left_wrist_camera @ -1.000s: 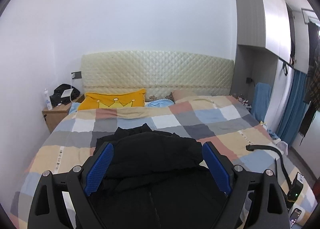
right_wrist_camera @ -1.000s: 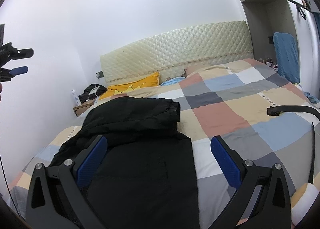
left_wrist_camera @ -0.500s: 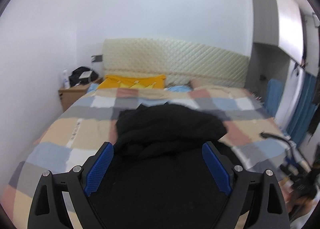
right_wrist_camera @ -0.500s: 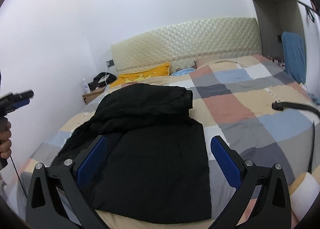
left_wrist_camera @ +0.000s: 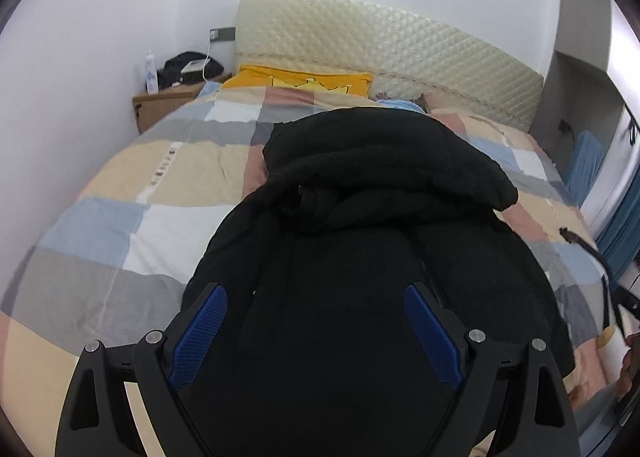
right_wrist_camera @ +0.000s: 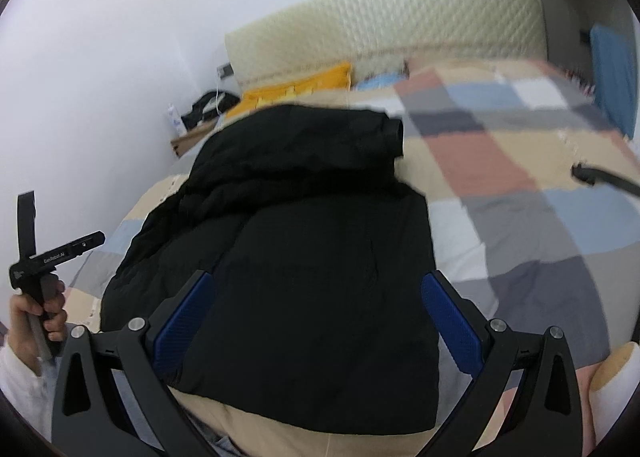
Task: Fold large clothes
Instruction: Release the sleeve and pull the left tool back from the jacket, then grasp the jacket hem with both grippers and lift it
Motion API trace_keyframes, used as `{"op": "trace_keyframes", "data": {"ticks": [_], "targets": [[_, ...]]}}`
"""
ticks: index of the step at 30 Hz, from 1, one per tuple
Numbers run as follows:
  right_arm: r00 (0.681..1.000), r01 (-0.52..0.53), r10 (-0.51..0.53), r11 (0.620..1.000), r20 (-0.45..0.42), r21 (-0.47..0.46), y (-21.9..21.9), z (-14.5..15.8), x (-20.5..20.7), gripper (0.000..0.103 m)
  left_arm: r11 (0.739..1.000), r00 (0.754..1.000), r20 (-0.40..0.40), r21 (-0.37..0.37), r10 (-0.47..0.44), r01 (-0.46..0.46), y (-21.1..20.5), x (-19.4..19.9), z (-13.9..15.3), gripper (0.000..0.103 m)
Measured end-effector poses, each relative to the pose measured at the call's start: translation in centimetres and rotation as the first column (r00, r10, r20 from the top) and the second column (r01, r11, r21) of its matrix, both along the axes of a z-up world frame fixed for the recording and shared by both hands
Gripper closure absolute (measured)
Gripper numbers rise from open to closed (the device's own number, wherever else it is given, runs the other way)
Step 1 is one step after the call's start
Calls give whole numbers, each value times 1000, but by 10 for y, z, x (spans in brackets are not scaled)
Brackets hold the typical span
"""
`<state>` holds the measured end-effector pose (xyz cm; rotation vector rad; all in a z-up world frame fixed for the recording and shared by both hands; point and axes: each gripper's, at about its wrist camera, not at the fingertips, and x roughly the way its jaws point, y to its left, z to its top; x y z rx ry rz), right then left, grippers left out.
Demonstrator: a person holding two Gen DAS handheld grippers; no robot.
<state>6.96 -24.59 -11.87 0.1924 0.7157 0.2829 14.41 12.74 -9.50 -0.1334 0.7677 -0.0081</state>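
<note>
Two hand-held grippers are what we are holding over the bed, and both are standing with their blue pads wide apart and nothing between them. Starting from the left hand-held gripper (left_wrist_camera: 316, 333), we are looking down along its fingers at the black jacket (left_wrist_camera: 372, 257), which is filling the lower centre of that frame directly ahead of and beneath the jaws. We cannot tell from this view whether the pads are touching the cloth. The right hand-held gripper (right_wrist_camera: 316, 321) is likewise pointing at the jacket's lower half, with the near hem lying just below its pads, toward the bottom of the frame.

We are judging that the jacket's long axis is running away from us, from the hem at the bottom of the frame up toward the headboard (left_wrist_camera: 384, 53) at upper centre. Both hands seem about equally near the hem, so we cannot name a nearer one with any confidence.

Going outward, we are seeing a dark, puffy, bulky garment lying on the checked bedspread (left_wrist_camera: 132, 217), its body spread fairly flat, and a sleeve (right_wrist_camera: 344, 137) already folded across the top, its cuff ending at upper centre-right in the right view. A yellow pillow (left_wrist_camera: 304, 81) is sitting beyond it against the headboard.
</note>
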Motion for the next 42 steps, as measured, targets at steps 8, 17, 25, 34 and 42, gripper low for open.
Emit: {"op": "trace_keyframes", "data": {"ticks": [8, 17, 25, 34, 42], "targets": [[944, 69, -93, 994, -316, -84, -44, -46, 57, 0, 1000, 997, -77, -17, -5, 4, 0, 6, -15, 13], [832, 179, -91, 978, -548, 110, -62, -110, 67, 0, 995, 987, -123, -29, -101, 98, -13, 9, -24, 13], [780, 237, -100, 961, -618, 144, -61, -136, 63, 0, 994, 980, -163, -11, -110, 110, -22, 13, -32, 13], [799, 183, 57, 925, -599, 333, -52, -142, 66, 22, 996, 982, -167, -32, -87, 83, -15, 11, -34, 13], [927, -61, 183, 935, -329, 350, -19, -79, 58, 16, 996, 982, -172, -53, -74, 65, -10, 10, -32, 13]]}}
